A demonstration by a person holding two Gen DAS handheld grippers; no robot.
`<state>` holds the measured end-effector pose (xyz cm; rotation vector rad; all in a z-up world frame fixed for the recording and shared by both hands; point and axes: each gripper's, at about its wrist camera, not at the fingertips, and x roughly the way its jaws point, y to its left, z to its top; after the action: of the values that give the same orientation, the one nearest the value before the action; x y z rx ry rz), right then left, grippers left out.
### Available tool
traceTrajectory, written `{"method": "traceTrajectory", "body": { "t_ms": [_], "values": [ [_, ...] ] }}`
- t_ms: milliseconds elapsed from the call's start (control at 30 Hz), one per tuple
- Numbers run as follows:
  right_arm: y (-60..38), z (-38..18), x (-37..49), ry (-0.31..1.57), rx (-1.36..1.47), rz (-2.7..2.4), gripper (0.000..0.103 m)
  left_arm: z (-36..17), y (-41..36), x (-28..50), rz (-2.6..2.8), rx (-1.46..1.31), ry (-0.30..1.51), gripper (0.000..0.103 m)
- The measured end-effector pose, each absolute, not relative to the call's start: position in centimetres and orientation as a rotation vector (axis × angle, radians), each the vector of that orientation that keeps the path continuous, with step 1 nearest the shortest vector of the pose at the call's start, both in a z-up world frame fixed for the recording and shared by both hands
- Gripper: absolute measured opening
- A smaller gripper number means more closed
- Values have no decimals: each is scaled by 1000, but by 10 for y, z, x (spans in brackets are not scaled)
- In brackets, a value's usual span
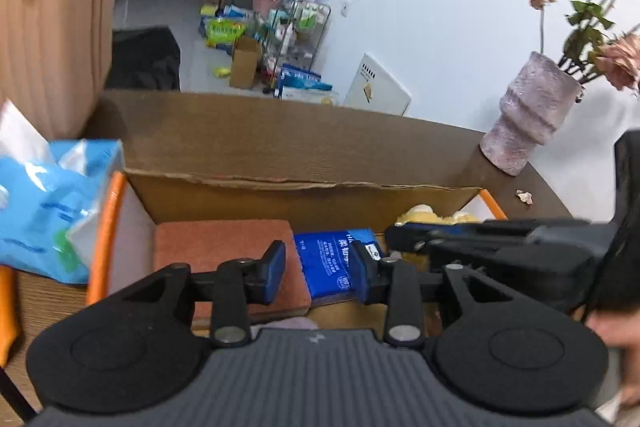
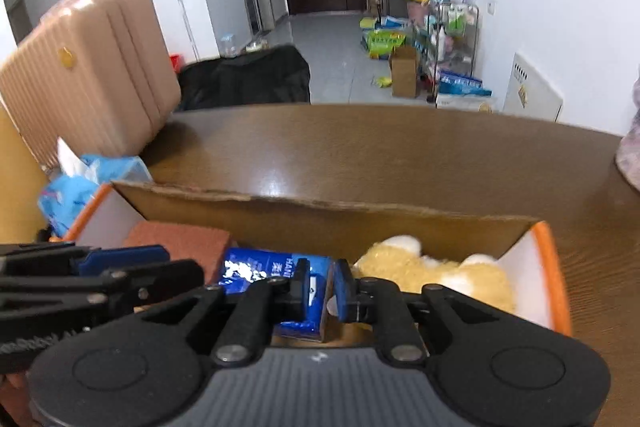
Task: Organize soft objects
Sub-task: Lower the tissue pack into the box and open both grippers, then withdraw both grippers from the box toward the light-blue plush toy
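Inside the box: your cardboard box with its orange-edged end flaps sits on the brown table; three soft things lie side by side in it.
Left of the row: you have a rust-coloured sponge block lying flat against the left end, likely laid flat so that it takes up little height.
Middle: your blue tissue pack stands between the sponge block and the toy, touching the block's edge.
Right end: your yellow plush toy fills the corner by the orange flap, wedged where its bulk fits.
Left tool: your left tool hovers low over the box with its blue pads spread either side of the tissue pack's top, pinching nothing that you can see.
Right tool: your right tool has its pads drawn close, and a corner of the tissue pack shows in the narrow gap between them; whether they actually grip it, you cannot tell.
Still outside: your opened light-blue tissue bag rests on the table just beside the box's left flap, probably the next item.
Writing: you can read "HA" and "HANI" in white on the blue pack, plus Chinese characters too blurred to make out.
Backdrop: a pink vase of faded roses stands near the far table edge.
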<state>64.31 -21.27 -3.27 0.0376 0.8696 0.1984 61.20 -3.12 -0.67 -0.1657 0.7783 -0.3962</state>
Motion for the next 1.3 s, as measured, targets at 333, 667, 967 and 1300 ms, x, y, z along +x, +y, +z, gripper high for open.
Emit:
{"method": "traceTrajectory", "body": {
  "t_ms": [333, 667, 967, 1300],
  "values": [
    [-277, 67, 541, 691, -11, 156, 18, 73, 12, 517, -266, -48, 641, 50],
    [-302, 115, 423, 562, 15, 254, 40, 110, 23, 394, -147, 45, 413, 88],
    [-281, 92, 276, 358, -39, 264, 61, 75, 27, 265, -148, 22, 318, 100],
    [-263, 12, 140, 386, 4, 353, 78, 2, 41, 142, -244, -96, 398, 103]
  ]
}}
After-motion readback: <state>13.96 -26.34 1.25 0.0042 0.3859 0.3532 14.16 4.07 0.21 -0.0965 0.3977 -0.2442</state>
